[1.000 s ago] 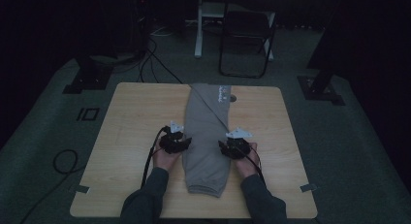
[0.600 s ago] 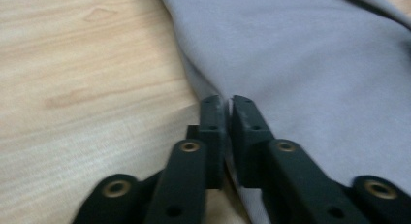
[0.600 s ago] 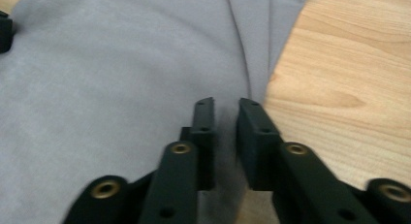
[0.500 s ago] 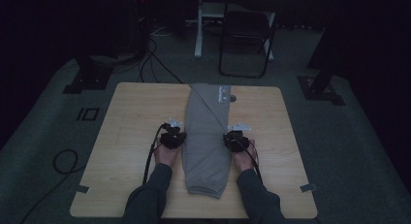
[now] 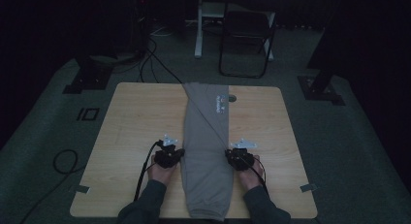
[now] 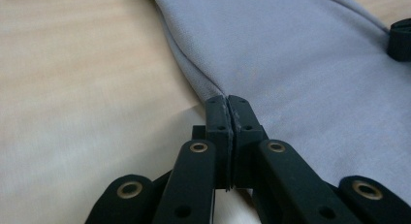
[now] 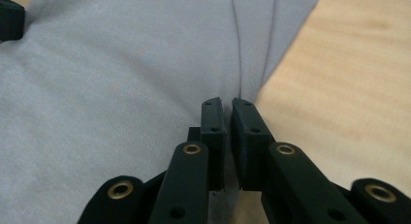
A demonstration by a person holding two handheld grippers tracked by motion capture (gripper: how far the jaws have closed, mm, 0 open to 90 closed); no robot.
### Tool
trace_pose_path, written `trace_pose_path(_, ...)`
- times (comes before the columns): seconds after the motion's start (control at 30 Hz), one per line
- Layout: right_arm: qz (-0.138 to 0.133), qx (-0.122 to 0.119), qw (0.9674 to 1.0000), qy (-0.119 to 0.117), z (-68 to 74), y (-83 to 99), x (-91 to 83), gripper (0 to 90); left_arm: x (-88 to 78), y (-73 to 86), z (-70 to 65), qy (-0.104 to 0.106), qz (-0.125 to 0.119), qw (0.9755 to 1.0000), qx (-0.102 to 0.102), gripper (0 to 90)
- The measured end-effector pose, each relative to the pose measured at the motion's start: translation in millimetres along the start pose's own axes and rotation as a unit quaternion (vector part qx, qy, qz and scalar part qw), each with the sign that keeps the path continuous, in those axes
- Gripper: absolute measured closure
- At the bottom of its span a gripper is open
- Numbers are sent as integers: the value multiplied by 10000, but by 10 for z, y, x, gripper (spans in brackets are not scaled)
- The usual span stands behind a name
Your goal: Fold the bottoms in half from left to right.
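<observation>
Room dim, far side almost black. Light wood worktop (image 5: pixel 135 117) on grey carpet floor (image 5: pixel 43 136). Black folding chair (image 5: pixel 246 40) beyond the far edge, beside a white post (image 5: pixel 198 25). Black cables (image 5: pixel 155 59) trail across the carpet. Dark stand bases at left (image 5: pixel 87 78) and right (image 5: pixel 322 86).

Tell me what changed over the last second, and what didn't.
Both grippers closed on the long folded grey garment: the left gripper now pinches its left edge, the right gripper its right edge, where a second ago both sets of jaws stood open beside the cloth. Both hands shifted slightly toward the person. The garment still lies lengthwise down the light wooden table.
</observation>
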State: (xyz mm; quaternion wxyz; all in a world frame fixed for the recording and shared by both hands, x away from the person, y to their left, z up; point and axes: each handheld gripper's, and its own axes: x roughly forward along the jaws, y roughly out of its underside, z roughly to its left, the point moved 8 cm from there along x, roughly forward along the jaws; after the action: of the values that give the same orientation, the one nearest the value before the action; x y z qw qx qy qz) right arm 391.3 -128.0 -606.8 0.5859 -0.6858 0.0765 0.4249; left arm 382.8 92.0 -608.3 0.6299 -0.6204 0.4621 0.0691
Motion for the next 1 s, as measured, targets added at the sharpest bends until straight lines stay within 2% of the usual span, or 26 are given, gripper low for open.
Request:
trace_pose_path(0.13,7,-45,9998,-170,106,141,-141,844,-154,175,-87,-8,-70,10000,46,882)
trace_pose_path(0.23,90,-62,9994,-319,189,228,-237,841,-256,289,-142,22,-39,10000,30,882)
trace_pose_path(0.4,171,-178,9987,-450,310,359,-376,841,-379,419,-234,11,63,9998,174,876)
trace_pose_path(0.47,194,-197,9985,-481,326,377,-396,838,-390,422,-230,-45,65,9998,201,803)
trace_pose_path(0.5,227,-213,9982,-511,339,387,-411,825,-394,383,-201,-109,-42,9997,237,803)
trace_pose_path(0.53,202,-247,9979,-560,344,369,-409,748,-391,343,-174,-107,-103,9996,235,706)
trace_pose_path(0.6,45,-226,9978,-627,332,283,-382,656,-368,235,-126,-110,-234,9995,162,657)
trace_pose_path(0.67,-114,-263,9976,-637,318,138,-340,599,-302,112,-81,-184,-295,9990,284,632)
trace_pose_path(0.73,-204,-381,9976,-545,298,-40,-254,548,-191,-2,-31,-321,-278,9983,386,615)
trace_pose_path(0.9,-222,-559,9972,-453,287,-497,101,424,78,-250,77,-618,-213,9969,428,592)
trace_pose_path(1.0,-121,-613,9975,-332,287,-714,349,372,185,-319,105,-757,-146,9958,501,585)
